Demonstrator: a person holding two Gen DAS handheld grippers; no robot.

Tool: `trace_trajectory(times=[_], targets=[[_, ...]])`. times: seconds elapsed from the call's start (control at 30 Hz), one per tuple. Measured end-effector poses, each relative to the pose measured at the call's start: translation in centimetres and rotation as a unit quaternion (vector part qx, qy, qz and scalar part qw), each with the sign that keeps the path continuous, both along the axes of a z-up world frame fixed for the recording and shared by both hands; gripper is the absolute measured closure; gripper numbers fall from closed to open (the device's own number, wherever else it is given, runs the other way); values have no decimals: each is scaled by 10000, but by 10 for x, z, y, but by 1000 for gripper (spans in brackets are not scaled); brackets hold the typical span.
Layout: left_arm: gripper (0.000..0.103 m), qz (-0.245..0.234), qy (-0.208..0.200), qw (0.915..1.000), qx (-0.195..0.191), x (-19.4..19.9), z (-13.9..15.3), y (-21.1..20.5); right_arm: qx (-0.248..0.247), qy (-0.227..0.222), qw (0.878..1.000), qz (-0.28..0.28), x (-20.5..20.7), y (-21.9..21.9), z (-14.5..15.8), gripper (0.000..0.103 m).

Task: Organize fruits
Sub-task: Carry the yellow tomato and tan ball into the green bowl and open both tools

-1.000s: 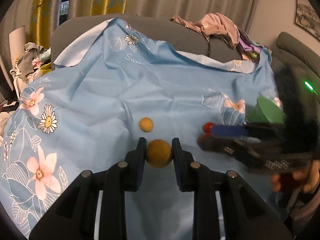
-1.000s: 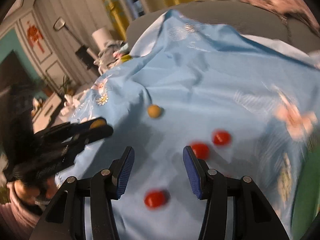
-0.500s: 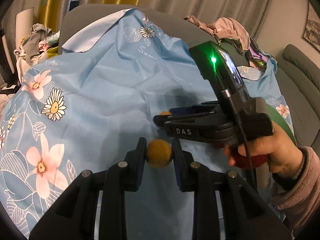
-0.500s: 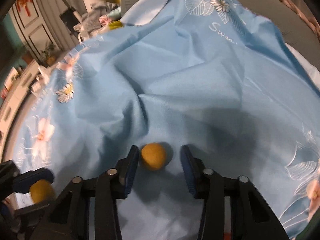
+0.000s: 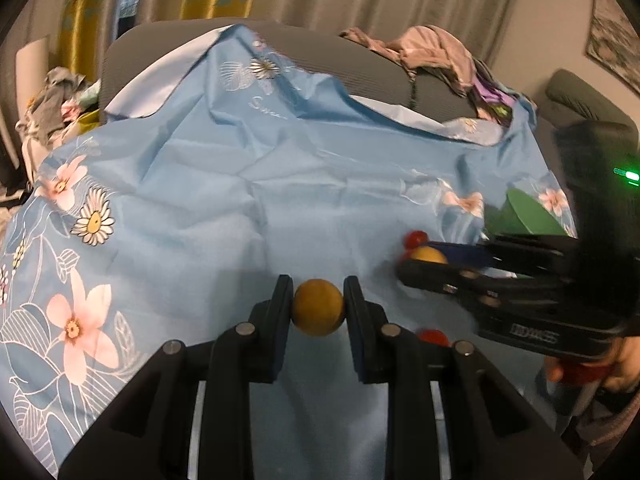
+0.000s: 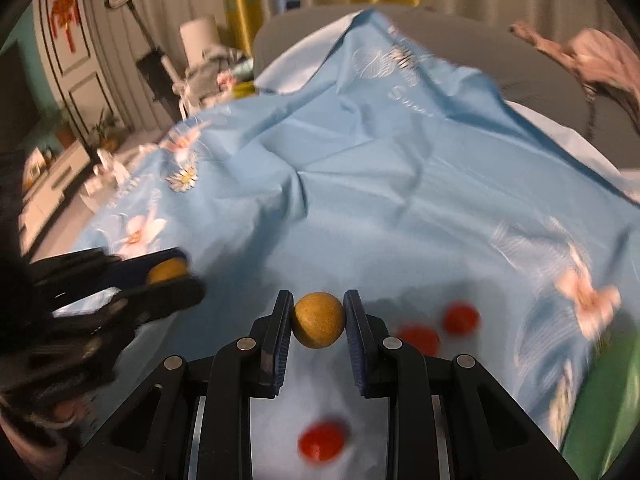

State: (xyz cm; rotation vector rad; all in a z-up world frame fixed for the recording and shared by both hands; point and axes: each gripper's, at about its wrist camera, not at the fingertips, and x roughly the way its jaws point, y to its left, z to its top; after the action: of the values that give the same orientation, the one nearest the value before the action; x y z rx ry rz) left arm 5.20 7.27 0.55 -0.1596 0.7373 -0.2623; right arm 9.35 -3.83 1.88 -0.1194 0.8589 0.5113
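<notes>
- The left gripper (image 5: 318, 307) is clamped on a tan ball (image 5: 318, 306), both pads pressed to its sides, above the blue cloth (image 5: 248, 184).
- The right gripper (image 6: 318, 320) has just been closing and now pinches a second tan ball (image 6: 319, 320), held between its pads over the cloth.
- In the left wrist view the right gripper comes in from the right, its ball at the tips, a hand (image 5: 612, 368) on its handle.
- Three red fruits (image 6: 418, 338) lie on the cloth near the right gripper: two just right of its tips, close together, and one below its fingers, nearer the camera.
- A green dish (image 5: 528, 216) sits at the cloth's right edge, beyond the red fruits.
- Crumpled pink clothing (image 5: 432, 50) lies on the grey sofa back (image 5: 320, 52) past the cloth's far edge.
</notes>
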Motion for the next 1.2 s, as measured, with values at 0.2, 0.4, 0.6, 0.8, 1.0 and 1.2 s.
trace_trajectory(times=[0.2,0.4,0.6,0.8,1.0,1.2], targets=[[77,-306,-182,9989,289,-14,10,-32,462,-245,9979,-376,-51,-36,12,76],[77,-486,-130,9978,422,-30,10,-56,784,-362,9944,-612,-75,-65,16,76],[77,-509,-62,9966,652,-38,13,-72,1037,-379,9912,-726,-86,-91,11,76],[77,-567,-87,9949,824,-36,20,-92,1249,-456,9879,-801,-90,-110,10,76],[77,-728,-161,9925,966,-27,27,-122,1433,-675,9827,-959,-90,-137,15,76],[77,-1007,-156,9893,1045,-10,32,-158,1575,-906,9754,-1251,-87,-170,21,76]])
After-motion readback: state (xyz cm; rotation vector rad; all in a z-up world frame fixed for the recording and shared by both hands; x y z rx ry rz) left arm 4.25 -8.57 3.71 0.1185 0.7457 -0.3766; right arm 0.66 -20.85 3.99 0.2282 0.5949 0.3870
